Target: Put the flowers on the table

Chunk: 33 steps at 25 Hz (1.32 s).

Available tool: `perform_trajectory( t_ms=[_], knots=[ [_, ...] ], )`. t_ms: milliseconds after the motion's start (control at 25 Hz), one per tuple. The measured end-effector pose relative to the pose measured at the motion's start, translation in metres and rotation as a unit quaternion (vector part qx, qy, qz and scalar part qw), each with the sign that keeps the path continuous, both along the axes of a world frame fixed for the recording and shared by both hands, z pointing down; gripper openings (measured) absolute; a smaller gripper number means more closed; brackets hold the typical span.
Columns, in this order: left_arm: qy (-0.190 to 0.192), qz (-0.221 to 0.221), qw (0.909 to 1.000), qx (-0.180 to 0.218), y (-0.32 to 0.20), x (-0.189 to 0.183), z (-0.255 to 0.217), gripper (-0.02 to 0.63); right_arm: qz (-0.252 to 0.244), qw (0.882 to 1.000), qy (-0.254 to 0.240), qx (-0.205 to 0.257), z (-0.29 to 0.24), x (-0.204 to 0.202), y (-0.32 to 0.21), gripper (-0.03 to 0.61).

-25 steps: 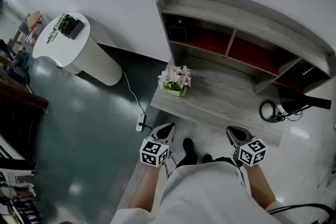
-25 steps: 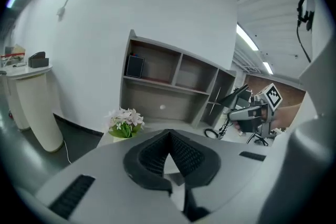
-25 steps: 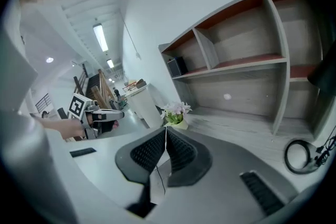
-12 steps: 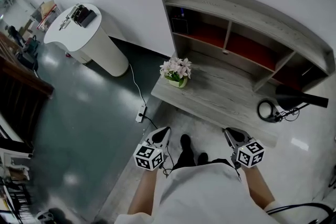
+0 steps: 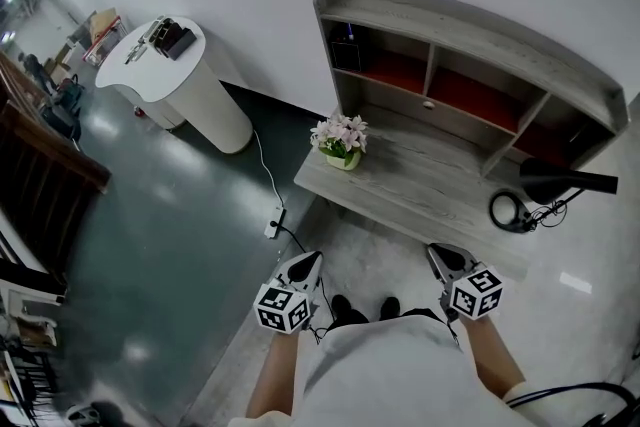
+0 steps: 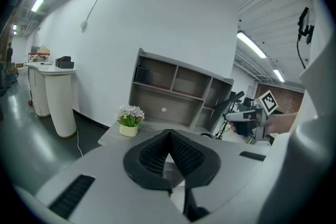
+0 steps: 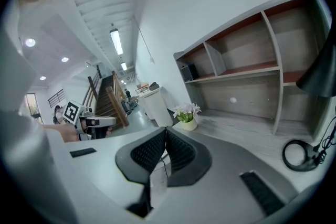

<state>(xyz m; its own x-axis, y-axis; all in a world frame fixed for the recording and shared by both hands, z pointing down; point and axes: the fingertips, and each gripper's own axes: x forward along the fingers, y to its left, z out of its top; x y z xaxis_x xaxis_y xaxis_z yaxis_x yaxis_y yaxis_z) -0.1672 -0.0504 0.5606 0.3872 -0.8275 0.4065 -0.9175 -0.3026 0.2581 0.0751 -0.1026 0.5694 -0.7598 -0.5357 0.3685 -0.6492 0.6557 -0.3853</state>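
Observation:
A small pot of pink and white flowers (image 5: 340,137) stands on the left end of the grey wooden desk (image 5: 430,190), in front of its shelf unit (image 5: 470,65). The flowers (image 6: 130,119) also show in the left gripper view, and as the flowers (image 7: 187,115) in the right gripper view. My left gripper (image 5: 304,265) is shut and empty, held low in front of the desk, well short of the pot. My right gripper (image 5: 446,260) is likewise shut with nothing between its jaws, near the desk's front edge.
A black desk lamp (image 5: 565,183) and a coiled cable (image 5: 511,212) lie on the desk's right end. A white rounded counter (image 5: 180,85) stands at the left. A power strip with a cord (image 5: 274,225) lies on the floor by the desk.
The view has pulled back slightly from the desk, and both grippers sit a little lower in the frame. The flowers have not moved on the desk.

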Motion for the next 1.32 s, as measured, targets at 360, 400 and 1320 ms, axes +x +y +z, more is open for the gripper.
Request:
perform_trajectory(
  t_ms=[360,400,1320],
  knots=[
    [-0.007,0.023,0.9997,-0.002,0.017,-0.033,-0.007,0.009,0.019,1.000,-0.011,0.011,-0.014,-0.024,0.010,0.018],
    [-0.005,0.023,0.9997,-0.001,0.017,-0.037,-0.008,0.009,0.019,1.000,-0.009,0.014,-0.015,-0.026,0.010,0.018],
    [0.017,0.034,0.9993,0.003,0.038,-0.059,-0.011,0.009,0.031,0.999,-0.014,0.022,-0.027,-0.058,0.022,0.018]
  ],
)
